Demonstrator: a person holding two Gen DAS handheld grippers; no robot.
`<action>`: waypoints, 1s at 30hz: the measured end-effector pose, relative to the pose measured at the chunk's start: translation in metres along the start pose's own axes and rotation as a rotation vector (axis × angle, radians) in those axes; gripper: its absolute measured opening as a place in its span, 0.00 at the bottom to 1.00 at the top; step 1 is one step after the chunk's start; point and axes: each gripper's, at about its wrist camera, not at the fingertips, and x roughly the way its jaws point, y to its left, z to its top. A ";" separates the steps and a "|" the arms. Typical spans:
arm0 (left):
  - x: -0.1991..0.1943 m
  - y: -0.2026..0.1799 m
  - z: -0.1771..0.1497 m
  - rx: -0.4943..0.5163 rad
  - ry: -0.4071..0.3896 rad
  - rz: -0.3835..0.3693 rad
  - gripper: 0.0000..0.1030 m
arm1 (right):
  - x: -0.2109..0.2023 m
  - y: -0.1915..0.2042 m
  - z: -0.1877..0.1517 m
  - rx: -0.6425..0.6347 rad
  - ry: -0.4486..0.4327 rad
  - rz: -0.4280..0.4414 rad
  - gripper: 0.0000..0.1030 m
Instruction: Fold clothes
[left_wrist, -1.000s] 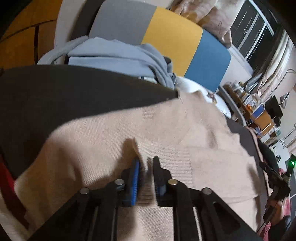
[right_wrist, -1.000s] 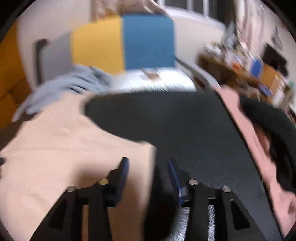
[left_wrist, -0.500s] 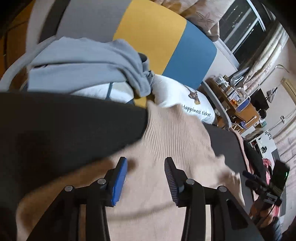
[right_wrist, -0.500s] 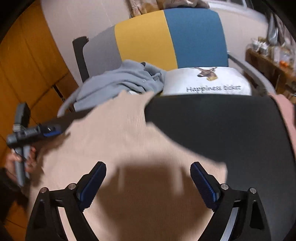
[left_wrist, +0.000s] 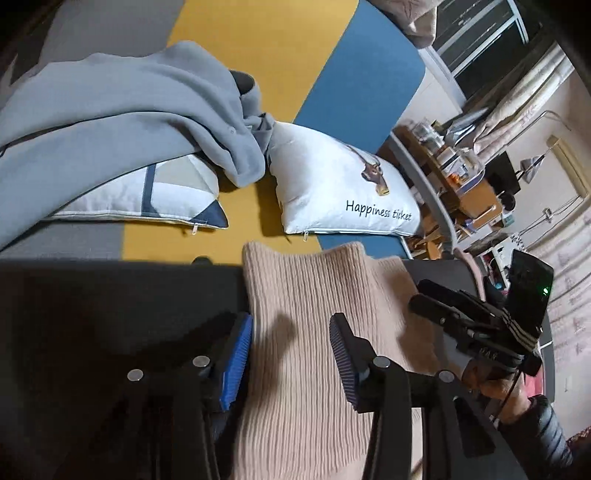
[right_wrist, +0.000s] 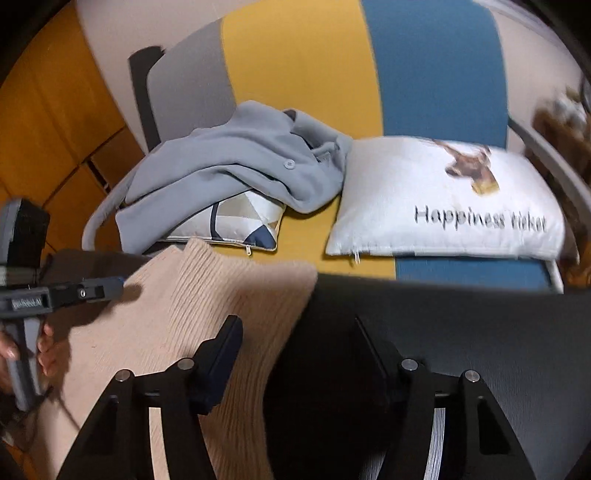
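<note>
A beige ribbed sweater (left_wrist: 306, 332) lies flat on a black surface (left_wrist: 110, 314), its top edge near the sofa. My left gripper (left_wrist: 290, 354) stands open above the sweater's left edge, with nothing pinched between its pads. In the right wrist view the sweater (right_wrist: 207, 306) fills the lower left. My right gripper (right_wrist: 299, 350) hovers over its right edge with the jaws closing. The edge lies below and between them, and the pads do not press it. Each gripper shows in the other's view: the right gripper (left_wrist: 480, 325) in a hand, the left gripper (right_wrist: 55, 295) at the far left.
Behind the black surface (right_wrist: 461, 325) is a sofa striped grey, yellow and blue (left_wrist: 258, 55). On it lie a grey garment (right_wrist: 236, 166) over a patterned cushion (right_wrist: 236, 221) and a white pillow (right_wrist: 443, 199) with lettering. A cluttered shelf (left_wrist: 461, 173) stands at the right.
Both grippers have travelled up the sweater toward the sofa. The left let go of the pinched fabric and opened. The right opened wide, then narrowed.
</note>
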 end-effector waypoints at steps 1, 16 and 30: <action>0.004 -0.003 0.003 0.011 0.004 0.001 0.43 | 0.004 0.002 0.002 -0.029 0.003 -0.005 0.62; -0.022 -0.025 -0.001 0.045 -0.067 -0.025 0.07 | -0.003 0.004 0.012 0.099 0.016 0.177 0.10; -0.121 -0.055 -0.120 0.138 -0.222 -0.086 0.05 | -0.125 0.053 -0.075 0.057 -0.118 0.283 0.10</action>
